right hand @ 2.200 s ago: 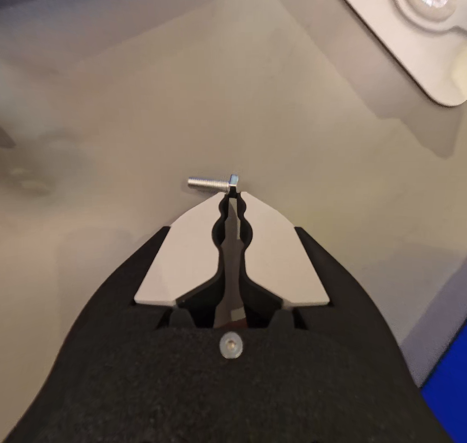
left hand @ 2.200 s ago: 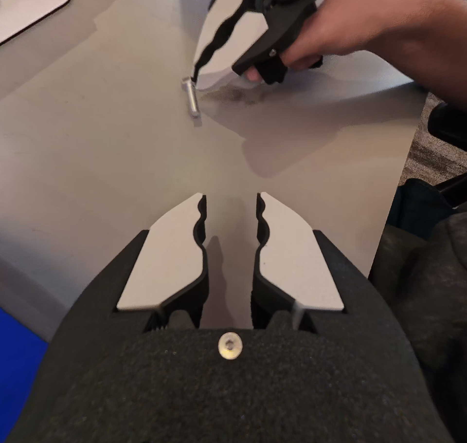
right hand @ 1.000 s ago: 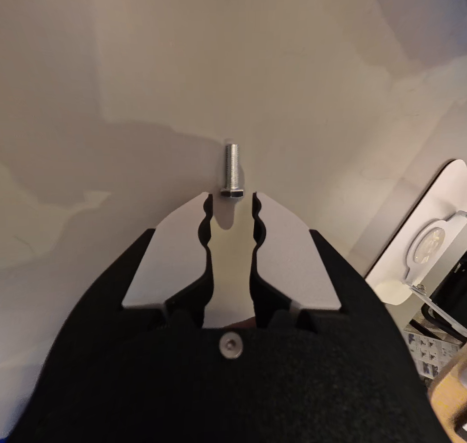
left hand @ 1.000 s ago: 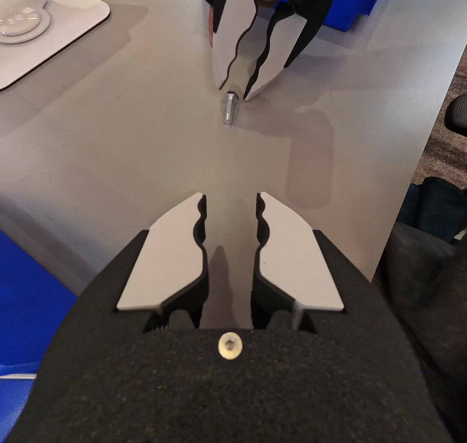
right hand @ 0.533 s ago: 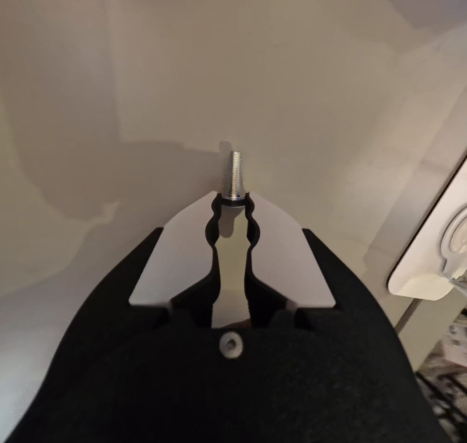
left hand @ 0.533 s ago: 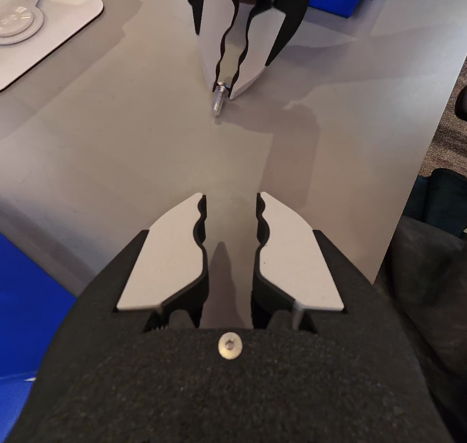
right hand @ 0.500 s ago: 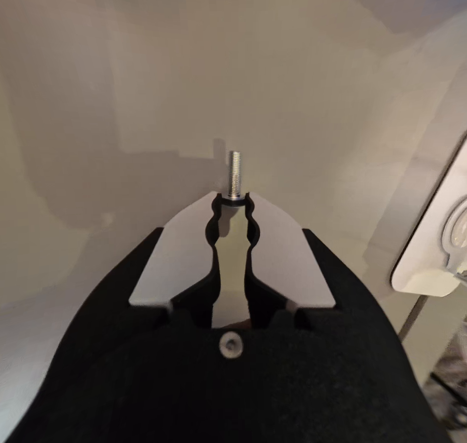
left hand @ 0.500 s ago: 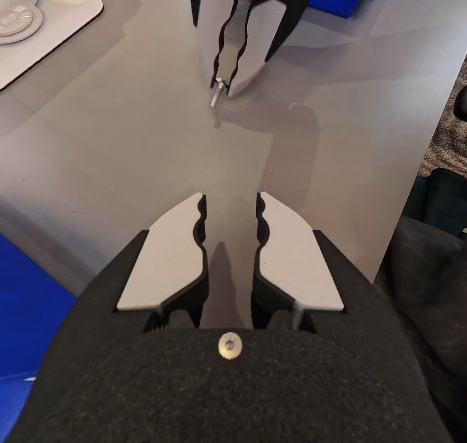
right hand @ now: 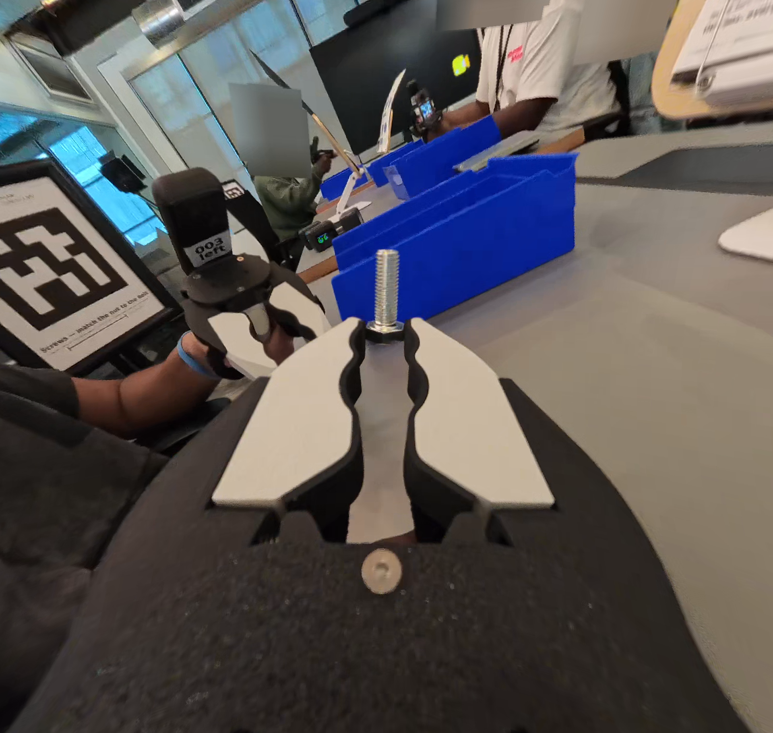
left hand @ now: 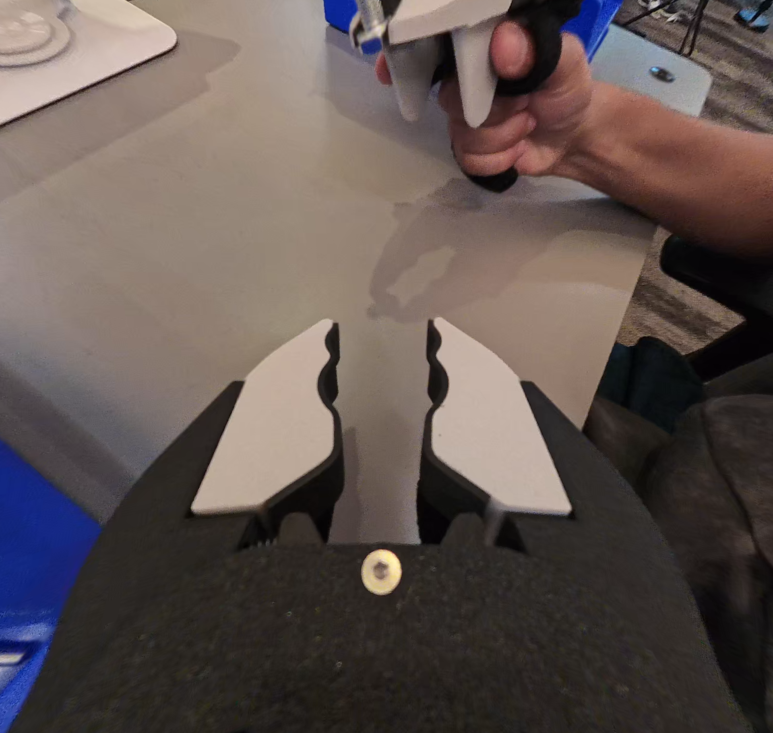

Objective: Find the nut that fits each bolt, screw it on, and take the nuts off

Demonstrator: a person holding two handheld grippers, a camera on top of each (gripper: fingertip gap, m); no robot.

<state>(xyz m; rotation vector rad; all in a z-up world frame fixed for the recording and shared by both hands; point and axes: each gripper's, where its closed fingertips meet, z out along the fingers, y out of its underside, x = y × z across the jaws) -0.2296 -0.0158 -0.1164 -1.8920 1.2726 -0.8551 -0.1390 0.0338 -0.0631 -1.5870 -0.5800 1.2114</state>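
Your right gripper (right hand: 385,332) is clamped on the bolt (right hand: 387,286) by its head, thread pointing forward off the bench (right hand: 627,378), while your left gripper (left hand: 382,328) hangs empty with jaws apart, so next fetch a matching nut, none in view.

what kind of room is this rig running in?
Looks like a shared office workspace used for recording handling tasks: a long grey table with blue bins, a big dark screen, and other people seated along it handling devices.
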